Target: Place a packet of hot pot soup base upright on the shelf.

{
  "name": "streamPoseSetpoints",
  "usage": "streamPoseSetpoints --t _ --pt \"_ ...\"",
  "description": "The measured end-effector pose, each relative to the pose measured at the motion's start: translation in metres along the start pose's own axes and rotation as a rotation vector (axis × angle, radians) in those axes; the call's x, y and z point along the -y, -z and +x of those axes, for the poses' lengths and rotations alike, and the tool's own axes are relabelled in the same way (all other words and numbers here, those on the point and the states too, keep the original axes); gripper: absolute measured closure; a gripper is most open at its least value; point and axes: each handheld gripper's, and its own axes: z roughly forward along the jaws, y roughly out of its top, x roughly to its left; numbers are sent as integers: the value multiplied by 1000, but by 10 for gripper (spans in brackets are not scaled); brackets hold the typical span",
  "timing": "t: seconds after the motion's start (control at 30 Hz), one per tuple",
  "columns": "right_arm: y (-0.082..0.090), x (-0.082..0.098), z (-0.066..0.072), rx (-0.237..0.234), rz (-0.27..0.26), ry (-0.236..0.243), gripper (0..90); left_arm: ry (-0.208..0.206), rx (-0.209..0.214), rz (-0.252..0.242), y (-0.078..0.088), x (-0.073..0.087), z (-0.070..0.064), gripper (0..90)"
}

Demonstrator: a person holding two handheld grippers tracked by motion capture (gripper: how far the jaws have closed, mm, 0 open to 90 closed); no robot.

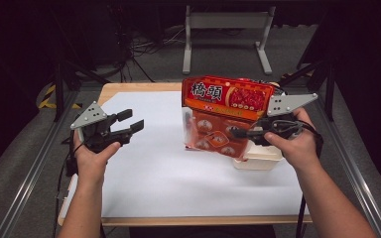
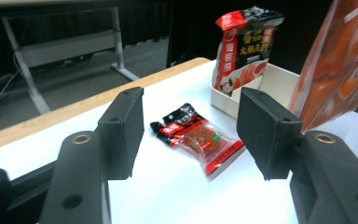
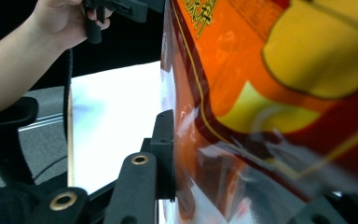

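Observation:
A large orange-red snack bag [image 1: 222,111] with yellow print hangs upright above the table's right side. My right gripper [image 1: 237,133] is shut on its lower part; in the right gripper view the bag [image 3: 270,88] is pinched against the left jaw, and the other jaw is hidden behind the film. My left gripper [image 1: 131,120] is held open over the left of the white sheet, holding nothing. Through its open jaws in the left gripper view I see a small red sachet [image 2: 198,139] lying flat on the sheet, with the gripper [image 2: 193,130] well short of it.
A white box [image 1: 258,161] sits under the bag at the right; in the left gripper view this box [image 2: 279,79] holds an upright red-and-black packet [image 2: 242,46]. A white sheet [image 1: 154,168] covers the wooden table [image 1: 129,87]. A metal frame [image 1: 225,22] stands on the floor beyond.

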Motion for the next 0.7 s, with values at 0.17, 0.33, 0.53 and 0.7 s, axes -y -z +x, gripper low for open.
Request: streamPoseSetpoints --t 0.17,0.33,0.53,0.7 --pt "7 -3 -5 15 -8 -4 704 -2 -29 22 -1 5 8 414" --pt "13 -4 -11 37 -14 -10 705 6 -33 26 -4 11 14 409" --pt "21 -2 -19 69 -22 -21 704 25 -43 47 -6 17 21 407" --pt "28 2 -28 94 -28 -33 704 40 -48 60 -7 21 25 407"
